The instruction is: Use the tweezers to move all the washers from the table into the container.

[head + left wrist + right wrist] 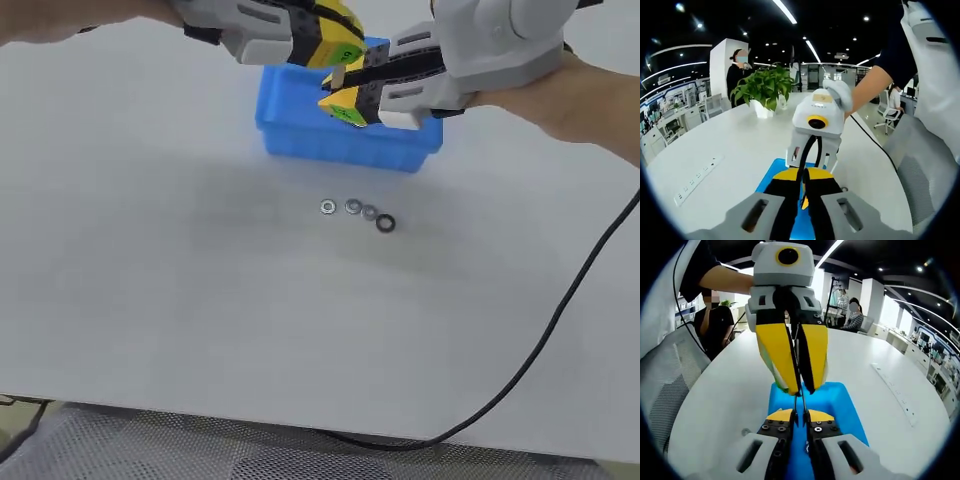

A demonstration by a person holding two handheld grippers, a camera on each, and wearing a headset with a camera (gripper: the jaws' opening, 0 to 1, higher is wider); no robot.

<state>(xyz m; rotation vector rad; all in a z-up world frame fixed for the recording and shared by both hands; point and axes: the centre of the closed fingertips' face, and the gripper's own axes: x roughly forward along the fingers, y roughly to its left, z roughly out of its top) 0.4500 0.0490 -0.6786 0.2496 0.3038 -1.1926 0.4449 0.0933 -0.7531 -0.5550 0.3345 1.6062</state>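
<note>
Head view: four small metal washers [369, 212] lie in a short row mid-desk on the white desk [150, 300], near the blue plastic container [300, 140]. Above the container, the left gripper [338, 58] and right gripper [340, 103] meet tip to tip, each pinched closed on the thin silver tweezers [801, 406].

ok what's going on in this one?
A person holds both grippers tip to tip above the blue container. The left gripper and the right gripper both look shut on the thin tweezers, which run between their tips, perhaps a regrip. Four washers lie in a row on the table in front of the container, none picked up.
</note>
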